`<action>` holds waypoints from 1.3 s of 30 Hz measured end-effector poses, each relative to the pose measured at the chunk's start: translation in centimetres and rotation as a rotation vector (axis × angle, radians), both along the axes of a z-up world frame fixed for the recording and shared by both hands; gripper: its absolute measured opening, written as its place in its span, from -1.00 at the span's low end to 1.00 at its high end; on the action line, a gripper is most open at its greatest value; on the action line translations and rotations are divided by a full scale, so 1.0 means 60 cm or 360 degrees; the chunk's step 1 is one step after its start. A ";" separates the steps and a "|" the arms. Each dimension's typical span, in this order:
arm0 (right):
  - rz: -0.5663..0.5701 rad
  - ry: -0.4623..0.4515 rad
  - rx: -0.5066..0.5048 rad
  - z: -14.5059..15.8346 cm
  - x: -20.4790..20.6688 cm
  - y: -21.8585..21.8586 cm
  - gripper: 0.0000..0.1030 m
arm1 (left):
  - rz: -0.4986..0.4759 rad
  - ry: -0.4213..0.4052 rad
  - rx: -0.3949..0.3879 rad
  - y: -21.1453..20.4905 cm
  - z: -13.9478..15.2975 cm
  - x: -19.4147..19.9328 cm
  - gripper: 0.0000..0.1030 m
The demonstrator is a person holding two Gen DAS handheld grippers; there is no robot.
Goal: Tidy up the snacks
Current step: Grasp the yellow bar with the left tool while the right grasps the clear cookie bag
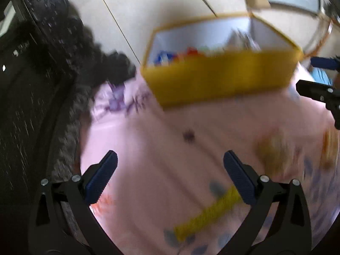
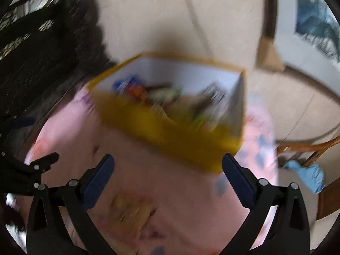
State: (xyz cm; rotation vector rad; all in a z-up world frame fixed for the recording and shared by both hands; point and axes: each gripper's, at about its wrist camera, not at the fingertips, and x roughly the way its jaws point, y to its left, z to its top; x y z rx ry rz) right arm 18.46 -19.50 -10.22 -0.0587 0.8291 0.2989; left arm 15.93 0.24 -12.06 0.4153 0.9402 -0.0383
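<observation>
Pale beige floor tiles (image 2: 148,27) run behind a table spread with a pink cloth printed with flowers (image 1: 174,165), and a brown wooden chair (image 2: 308,148) stands off to one side with something light blue (image 2: 306,172) lying by it. On the far part of the cloth sits a yellow cardboard box with white inner walls (image 1: 221,78), its top open and a jumble of snack packets (image 2: 170,97) already inside: blue, red-orange, green and brown wrappers, blurred together. That suggests most of the sorting is done. What seems left lies on the cloth nearer the cameras: a long yellow snack packet (image 1: 206,216) just ahead of the left gripper (image 1: 170,172), reaching under its right-hand finger, and a tan, golden-brown packet (image 2: 129,210) close in front of the right gripper (image 2: 167,174); in the left view more golden shapes show toward the right edge, too smeared to name. Both grippers have their blue-padded fingers spread wide with nothing between them, so neither packet is picked up yet. As for writing, one pack in the box shows a white panel with dark print (image 2: 214,93), perhaps a label or barcode, but motion blur makes it unreadable, and no brand name can be made out anywhere.
</observation>
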 end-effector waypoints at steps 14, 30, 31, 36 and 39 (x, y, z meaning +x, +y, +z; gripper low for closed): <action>-0.0142 0.0466 0.0308 -0.147 -0.034 0.040 0.97 | -0.0258 0.0247 -0.0181 0.023 -0.152 -0.023 0.96; -0.0298 0.0509 0.0176 -0.165 -0.026 0.085 0.02 | -0.0219 0.0373 -0.0226 -0.017 -0.147 -0.050 -0.61; -0.0331 0.0505 0.0146 -0.165 -0.033 0.080 0.01 | -0.0184 0.0397 -0.0272 -0.016 -0.144 -0.050 -0.61; -0.0212 0.0509 0.0268 -0.127 -0.082 0.054 -0.01 | -0.0060 0.0325 -0.0400 -0.026 -0.093 -0.077 -0.61; -0.0259 0.0435 0.0225 -0.095 -0.096 0.039 -0.01 | -0.0044 0.0256 -0.0426 -0.030 -0.060 -0.085 -0.61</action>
